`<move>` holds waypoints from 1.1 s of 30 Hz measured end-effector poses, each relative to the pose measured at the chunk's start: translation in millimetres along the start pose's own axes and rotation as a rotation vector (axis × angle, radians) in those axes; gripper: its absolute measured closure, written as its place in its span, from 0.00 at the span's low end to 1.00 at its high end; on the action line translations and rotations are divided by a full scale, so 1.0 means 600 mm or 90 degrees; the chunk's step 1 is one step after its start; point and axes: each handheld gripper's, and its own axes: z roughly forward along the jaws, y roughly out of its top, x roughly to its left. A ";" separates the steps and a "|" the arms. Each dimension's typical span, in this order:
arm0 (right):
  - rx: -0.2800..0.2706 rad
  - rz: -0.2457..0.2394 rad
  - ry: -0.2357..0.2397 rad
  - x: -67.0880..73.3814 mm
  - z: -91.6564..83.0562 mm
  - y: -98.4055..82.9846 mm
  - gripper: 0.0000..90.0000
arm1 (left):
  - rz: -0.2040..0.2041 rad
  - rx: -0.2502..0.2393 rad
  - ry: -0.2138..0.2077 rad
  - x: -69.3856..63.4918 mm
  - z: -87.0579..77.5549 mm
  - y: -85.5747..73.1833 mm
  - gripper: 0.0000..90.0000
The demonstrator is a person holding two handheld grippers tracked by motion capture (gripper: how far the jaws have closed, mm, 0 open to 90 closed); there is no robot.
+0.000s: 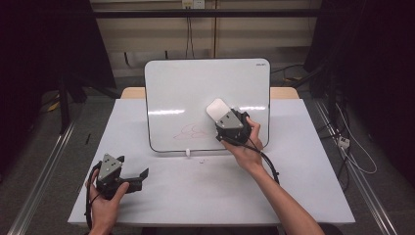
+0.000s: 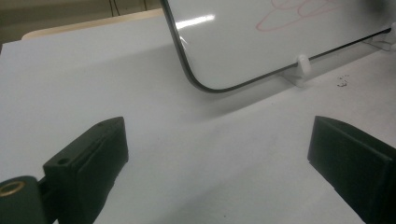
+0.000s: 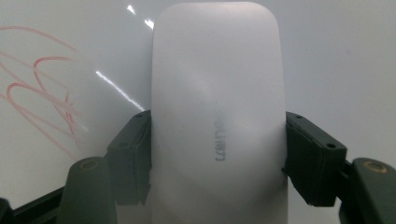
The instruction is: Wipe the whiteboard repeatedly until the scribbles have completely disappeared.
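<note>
A whiteboard [image 1: 195,88] stands tilted on the white table [image 1: 303,186], with red scribbles [image 1: 192,132] low on its face. My right gripper [image 1: 219,113] is shut on a white eraser [image 1: 217,108] held against the board just right of the scribbles. In the right gripper view the eraser [image 3: 217,116] sits between both pads [image 3: 133,154], and the red marks [image 3: 42,93] lie to its left. My left gripper [image 1: 143,175] rests open on the table at the front left, nothing between its jaws [image 2: 219,158]. The board's lower corner [image 2: 205,86] and a white foot clip [image 2: 302,65] lie ahead of it.
A small white clip [image 1: 187,152] props the board's lower edge, with a few dark specks [image 1: 201,161] on the table beside it. Cables [image 1: 357,156] trail on the floor at the right. A metal rail [image 1: 44,171] runs along the left.
</note>
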 end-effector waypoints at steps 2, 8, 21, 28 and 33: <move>-0.002 -0.002 -0.006 0.004 0.000 -0.001 0.35 | 0.000 -0.001 -0.001 -0.001 0.000 0.000 0.05; -0.011 -0.043 0.004 0.050 -0.001 -0.006 0.35 | 0.000 0.002 0.000 -0.002 0.002 0.001 0.05; -0.003 -0.101 0.028 0.104 -0.009 -0.019 0.35 | 0.000 0.000 -0.003 -0.001 0.001 0.001 0.05; -0.001 -0.086 0.040 0.087 -0.003 -0.006 0.35 | -0.003 -0.004 0.000 0.000 -0.001 0.001 0.05; -0.004 -0.046 0.032 0.057 0.009 0.019 0.35 | -0.004 -0.004 -0.004 0.001 0.000 0.000 0.05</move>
